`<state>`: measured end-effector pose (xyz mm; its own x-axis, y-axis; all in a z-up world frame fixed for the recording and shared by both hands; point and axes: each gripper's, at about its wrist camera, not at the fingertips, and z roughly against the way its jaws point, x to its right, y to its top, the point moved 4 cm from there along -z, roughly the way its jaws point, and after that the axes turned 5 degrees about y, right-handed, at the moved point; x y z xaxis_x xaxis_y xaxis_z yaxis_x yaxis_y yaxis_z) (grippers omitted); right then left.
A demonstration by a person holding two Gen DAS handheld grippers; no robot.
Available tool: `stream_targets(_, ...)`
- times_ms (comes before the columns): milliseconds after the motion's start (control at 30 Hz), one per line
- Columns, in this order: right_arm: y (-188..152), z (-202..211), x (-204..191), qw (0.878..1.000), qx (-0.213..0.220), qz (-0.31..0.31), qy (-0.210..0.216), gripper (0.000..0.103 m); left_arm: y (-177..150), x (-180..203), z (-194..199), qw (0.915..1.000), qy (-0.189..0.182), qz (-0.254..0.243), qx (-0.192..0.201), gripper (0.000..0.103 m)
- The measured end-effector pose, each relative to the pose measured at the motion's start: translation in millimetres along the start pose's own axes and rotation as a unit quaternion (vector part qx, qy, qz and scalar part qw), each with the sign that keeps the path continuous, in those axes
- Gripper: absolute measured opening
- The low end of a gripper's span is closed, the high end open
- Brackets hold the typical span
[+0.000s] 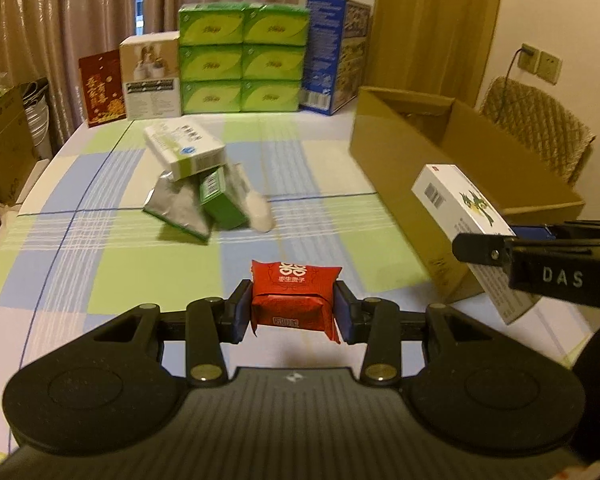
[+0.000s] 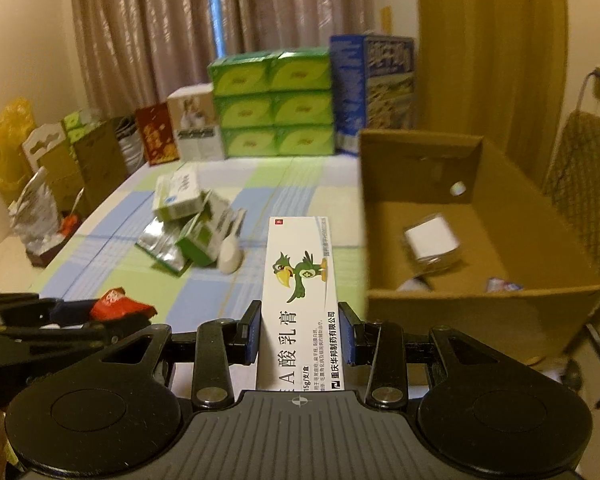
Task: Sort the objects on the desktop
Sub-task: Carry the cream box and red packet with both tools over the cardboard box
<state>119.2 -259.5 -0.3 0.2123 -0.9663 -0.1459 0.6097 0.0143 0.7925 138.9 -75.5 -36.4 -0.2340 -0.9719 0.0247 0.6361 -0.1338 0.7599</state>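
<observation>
Our right gripper (image 2: pixel 299 338) is clamped on a white ointment box (image 2: pixel 298 304) printed with a green parrot, the blue pads pressing its two long sides. The box's long axis runs straight ahead, in line with the fingers, and it rides clear of the tablecloth. Our left gripper (image 1: pixel 293 311) is closed on a red sweet packet (image 1: pixel 296 298) with white double-happiness characters, pinched across its width just above the cloth.

The open cardboard box (image 2: pixel 480 312) lies ahead and to the right of the ointment box, its near wall just beside the right pad. Our right hand is plainly the nearer of the two; the left must cross in front of the right gripper to reach it. Inside we make out a clear-wrapped white packet (image 2: pixel 432 242) and a small bluish wrapper (image 2: pixel 504 285), with bare floor between them.

We judge that the coming move turns on lifting the ointment box over that near wall, which stands higher than the claw's present line, then swinging right.

Well apart, towards the far left, a heap (image 1: pixel 204 184) of a white-and-green carton, a green carton, a silver foil pouch and a white bottle waits on the checked tablecloth (image 1: pixel 80 240). Open cloth separates it from both grippers. Stacked green tissue packs (image 1: pixel 242 58) line the far edge.
</observation>
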Motion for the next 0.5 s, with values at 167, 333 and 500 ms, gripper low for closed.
stream_targets(167, 11.4, 23.4, 21.9, 1.0, 0.021, -0.007, -0.016, 0.035, 15.0, 28.8, 12.6, 0.9997, -0.018, -0.011, 0.014, 0.037)
stream_targets(333, 18.6, 41.9, 46.8, 0.998, 0.038, -0.019, -0.037, 0.035, 32.4, 58.8, 20.6, 0.9986, -0.035, -0.029, 0.028, 0.037)
stream_targets(500, 24.4, 54.2, 79.3, 0.996, 0.051, -0.036, -0.062, 0.035, 47.9, 87.2, 22.7, 0.9969, -0.05, -0.047, 0.038, 0.037)
